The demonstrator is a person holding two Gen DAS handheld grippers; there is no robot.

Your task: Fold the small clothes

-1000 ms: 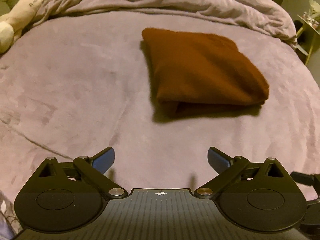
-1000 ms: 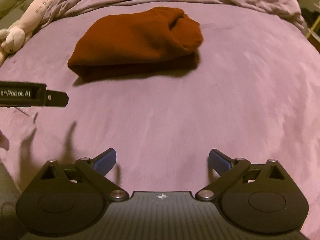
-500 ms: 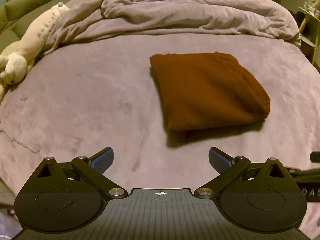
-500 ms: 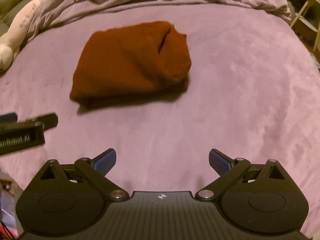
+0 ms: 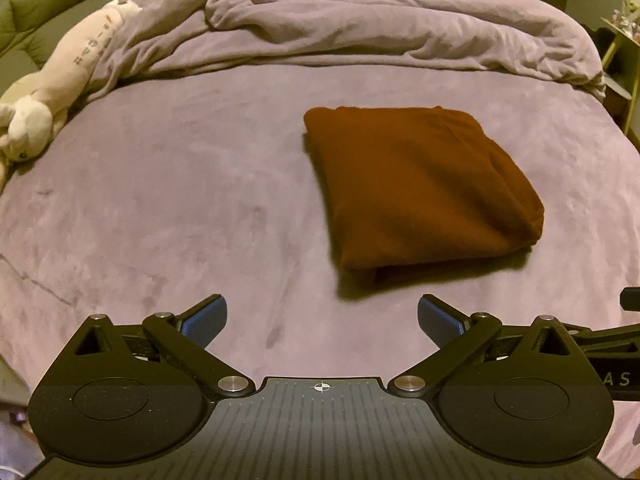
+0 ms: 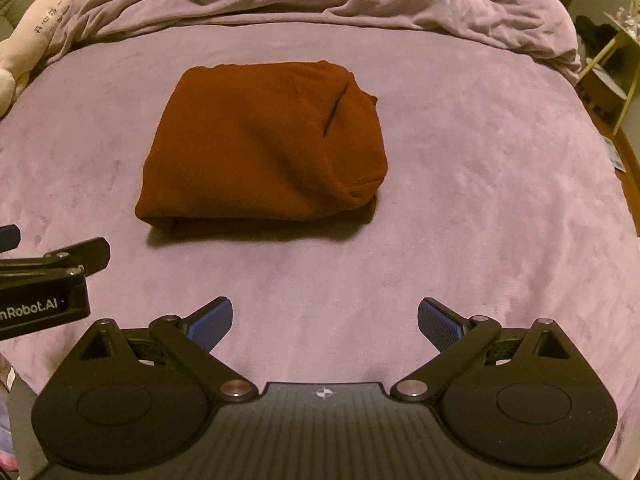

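Note:
A rust-brown garment point(image 5: 416, 188) lies folded into a thick rectangle on the purple bed cover point(image 5: 180, 208); in the right wrist view the same garment point(image 6: 264, 148) sits ahead and slightly left, with a bunched fold at its right end. My left gripper point(image 5: 322, 316) is open and empty, a short way in front of the garment's near left corner. My right gripper point(image 6: 325, 318) is also open and empty, held back from the garment's near edge. Part of the left gripper point(image 6: 52, 276) shows at the left edge of the right wrist view.
A crumpled purple duvet point(image 5: 360, 28) is heaped across the far side of the bed. A cream plush toy point(image 5: 60, 80) lies at the far left. A small yellow-legged side table point(image 6: 608, 64) stands off the bed's right side.
Both grippers have pulled back and risen, so the folded garment sits farther away and more of the duvet shows. Both stayed open, and the garment has not moved.

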